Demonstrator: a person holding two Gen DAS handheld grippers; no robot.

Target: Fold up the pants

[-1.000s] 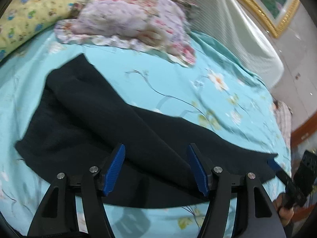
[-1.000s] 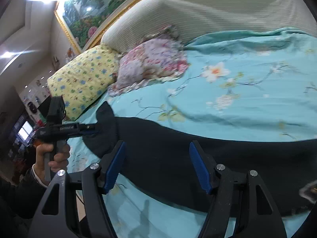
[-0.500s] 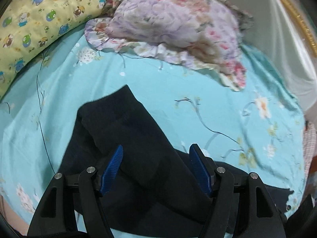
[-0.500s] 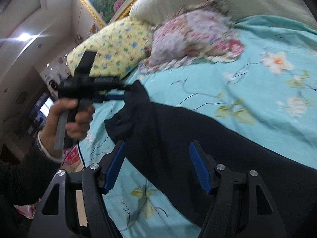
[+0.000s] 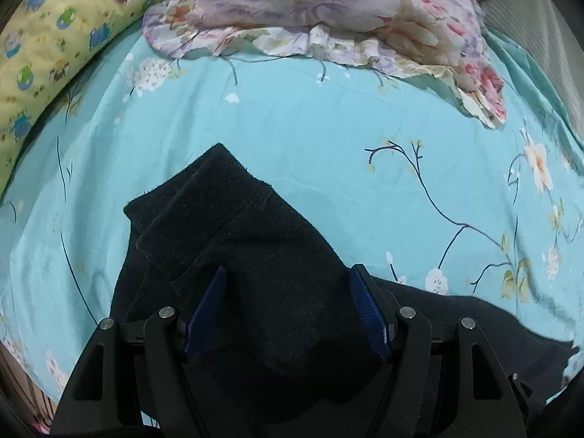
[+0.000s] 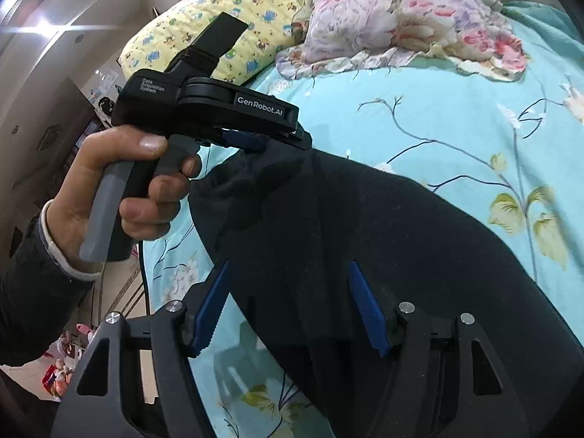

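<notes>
the left gripper [image 5: 288, 308] has its 2 blue pads spread wide, with the dark cloth of the pants [image 5: 255, 255] lying under and between them; nothing is pinched there as far as its own view shows. from the right wrist view the same tool, held in the left hand [image 6: 120, 189], sits just above the raised end of the pants, its blue fingers touching or very near the cloth; whether they grip it from that angle i cannot tell. the right gripper [image 6: 288, 304] is also spread, its 2 pads straddling a band of the pants without closing on it.

the pants lie across the turquoise floral bedsheet [image 5: 328, 138], one end doubled over so that a hemmed edge and a 2nd layer show near the left gripper, the rest trailing off toward the right. beyond them are the floral pillow [image 5: 328, 11] and the yellow cartoon pillow [image 5: 54, 36], well apart from the cloth.

risks, as i judge them: with both tools open the doubled end is loose, so it could slump or unroll. closing on only the top layer would drag 1 layer and skew the fold. the smooth sheet may bunch up if the pads dig in.
</notes>
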